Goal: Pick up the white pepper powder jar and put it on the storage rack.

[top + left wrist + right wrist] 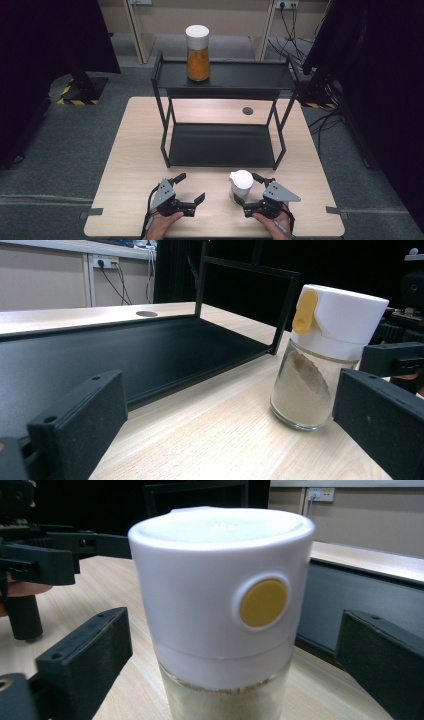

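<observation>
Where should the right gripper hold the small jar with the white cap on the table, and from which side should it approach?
Probably the glass body just under the cap of the small jar, approached level from the person's side. It stands upright between the open jaws of the right gripper, and the round straight wall suits a side pinch.

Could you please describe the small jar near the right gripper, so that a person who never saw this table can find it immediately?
Find the black two-level rack on the wooden table. In front of it, toward the person, a small glass jar stands on the tabletop between the open fingers of the right gripper. Unlike the tall jar of orange contents on the top shelf, it is short, holds pale powder and has a yellow button on its white cap.
</observation>
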A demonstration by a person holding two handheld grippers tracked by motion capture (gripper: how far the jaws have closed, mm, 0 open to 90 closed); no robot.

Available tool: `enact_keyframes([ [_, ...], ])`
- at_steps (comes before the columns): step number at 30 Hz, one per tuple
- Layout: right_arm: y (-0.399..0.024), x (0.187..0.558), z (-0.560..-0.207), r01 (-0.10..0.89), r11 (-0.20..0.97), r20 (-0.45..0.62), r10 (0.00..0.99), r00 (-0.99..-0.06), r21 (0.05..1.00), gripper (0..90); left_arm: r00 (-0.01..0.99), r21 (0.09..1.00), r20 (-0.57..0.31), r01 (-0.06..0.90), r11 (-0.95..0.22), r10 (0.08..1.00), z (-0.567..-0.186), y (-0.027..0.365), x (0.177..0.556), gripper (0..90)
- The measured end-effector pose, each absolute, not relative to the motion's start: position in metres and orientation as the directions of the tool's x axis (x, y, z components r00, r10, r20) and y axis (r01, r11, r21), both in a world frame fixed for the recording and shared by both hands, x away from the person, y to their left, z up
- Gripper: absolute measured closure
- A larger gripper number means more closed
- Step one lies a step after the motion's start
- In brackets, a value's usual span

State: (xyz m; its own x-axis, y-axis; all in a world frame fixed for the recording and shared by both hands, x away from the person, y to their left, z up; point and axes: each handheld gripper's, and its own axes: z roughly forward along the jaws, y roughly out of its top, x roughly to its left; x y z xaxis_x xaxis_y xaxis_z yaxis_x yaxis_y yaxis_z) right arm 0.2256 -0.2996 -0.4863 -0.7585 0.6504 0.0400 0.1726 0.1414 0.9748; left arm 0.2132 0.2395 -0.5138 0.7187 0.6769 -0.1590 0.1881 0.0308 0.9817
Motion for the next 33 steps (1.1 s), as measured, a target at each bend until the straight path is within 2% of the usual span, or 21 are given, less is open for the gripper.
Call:
enact_keyframes([
  [4, -0.298, 0.229, -0.485, 0.178, 0.152, 0.040, 0.643, -0.765, 0.972, 12.5, 0.718, 0.981, -0.162, 0.191, 0.032, 0.677, -0.514, 0.240, 0.214, 0.6],
  [9, -0.294, 0.232, -0.483, 0.180, 0.178, 0.027, 0.636, -0.771, 0.967, 16.6, 0.718, 0.981, -0.163, 0.192, 0.033, 0.677, -0.514, 0.240, 0.214, 0.6],
  [11, -0.291, 0.233, -0.483, 0.181, 0.189, 0.020, 0.637, -0.771, 0.965, 24.6, 0.718, 0.980, -0.165, 0.194, 0.033, 0.677, -0.514, 0.240, 0.214, 0.6],
  [14, -0.291, 0.235, -0.483, 0.184, 0.189, 0.025, 0.629, -0.777, 0.965, 29.4, 0.718, 0.980, -0.167, 0.195, 0.034, 0.676, -0.514, 0.240, 0.214, 0.6],
  [21, -0.288, 0.229, -0.480, 0.155, 0.215, -0.019, 0.640, -0.768, 0.964, 30.4, 0.717, 0.980, -0.168, 0.197, 0.035, 0.676, -0.514, 0.240, 0.214, 0.7],
  [33, -0.291, 0.224, -0.465, 0.128, 0.203, -0.032, 0.637, -0.770, 0.971, 30.6, 0.716, 0.978, -0.175, 0.203, 0.038, 0.676, -0.515, 0.240, 0.214, 0.7],
])
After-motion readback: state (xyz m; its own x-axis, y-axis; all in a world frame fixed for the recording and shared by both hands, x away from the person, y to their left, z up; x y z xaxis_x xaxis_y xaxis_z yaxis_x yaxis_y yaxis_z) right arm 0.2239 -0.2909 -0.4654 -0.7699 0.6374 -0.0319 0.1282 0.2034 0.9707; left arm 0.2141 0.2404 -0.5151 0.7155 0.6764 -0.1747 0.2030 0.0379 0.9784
